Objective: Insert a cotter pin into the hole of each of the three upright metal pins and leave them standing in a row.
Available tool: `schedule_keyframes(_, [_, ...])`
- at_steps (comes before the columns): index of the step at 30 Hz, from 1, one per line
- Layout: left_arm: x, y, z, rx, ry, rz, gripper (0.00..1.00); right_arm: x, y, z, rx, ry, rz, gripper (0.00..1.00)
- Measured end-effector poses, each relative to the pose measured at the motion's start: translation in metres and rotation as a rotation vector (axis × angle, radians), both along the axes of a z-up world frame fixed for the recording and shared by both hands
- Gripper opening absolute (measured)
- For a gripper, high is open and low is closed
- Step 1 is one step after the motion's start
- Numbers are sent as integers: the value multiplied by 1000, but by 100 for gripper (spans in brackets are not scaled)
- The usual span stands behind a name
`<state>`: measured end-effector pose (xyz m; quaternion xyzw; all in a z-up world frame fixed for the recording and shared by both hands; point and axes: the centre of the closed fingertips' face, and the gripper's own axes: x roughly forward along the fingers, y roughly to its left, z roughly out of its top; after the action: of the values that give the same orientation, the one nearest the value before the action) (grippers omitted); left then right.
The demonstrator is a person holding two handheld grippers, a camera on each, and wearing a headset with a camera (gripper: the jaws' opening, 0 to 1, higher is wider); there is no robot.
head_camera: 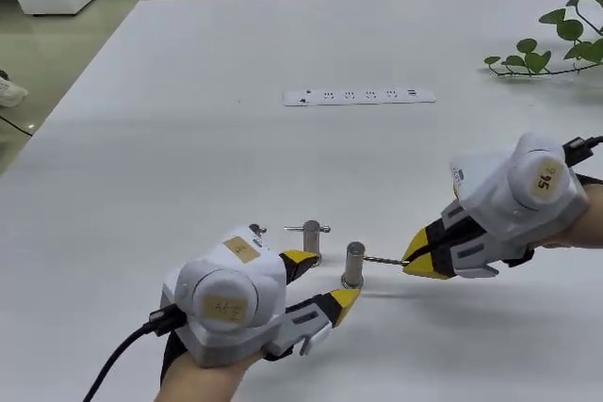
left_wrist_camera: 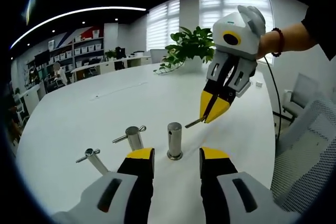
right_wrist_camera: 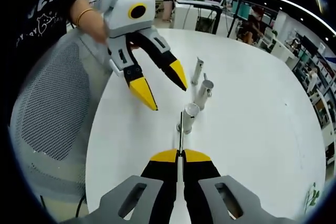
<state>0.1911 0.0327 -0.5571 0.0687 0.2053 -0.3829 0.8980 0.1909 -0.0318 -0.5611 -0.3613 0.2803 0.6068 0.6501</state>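
Three metal pins stand in a row on the white table (head_camera: 188, 138). The nearest pin (head_camera: 353, 265) (left_wrist_camera: 175, 140) (right_wrist_camera: 189, 118) is bare. The middle pin (head_camera: 311, 237) (left_wrist_camera: 135, 137) has a cotter pin through its top, as does the far pin (left_wrist_camera: 94, 158), which looks tilted. My right gripper (head_camera: 413, 258) (right_wrist_camera: 181, 156) is shut on a cotter pin (head_camera: 382, 259) (left_wrist_camera: 193, 123) (right_wrist_camera: 181, 132), held level, its tip at the bare pin's upper part. My left gripper (head_camera: 322, 280) (left_wrist_camera: 176, 156) (right_wrist_camera: 164, 88) is open, with the bare pin just ahead of its fingers, not touched.
A white power strip (head_camera: 358, 96) lies further back in the middle of the table. Leaves of a potted plant (head_camera: 556, 44) (left_wrist_camera: 191, 43) reach over the far right edge. An office chair (left_wrist_camera: 304, 108) stands beside the table.
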Motion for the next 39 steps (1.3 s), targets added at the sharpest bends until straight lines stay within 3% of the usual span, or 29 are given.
schedule_keyframes(11, [14,-10,-12,22,20,28,27,10,-6,-5,-34,-18,21,0])
schedule_keyframes(22, [22,-19,-23,77,34,35,22,16,-3,-7,-44,-27,45,0])
schedule_keyframes(28, [27,-22,-27,71,55,49,18,18,-4,-8,-52,-31,56,0])
schedule_keyframes(39, [29,-27,-29,66,63,45,10,16,-1,-5,-39,-43,70,0])
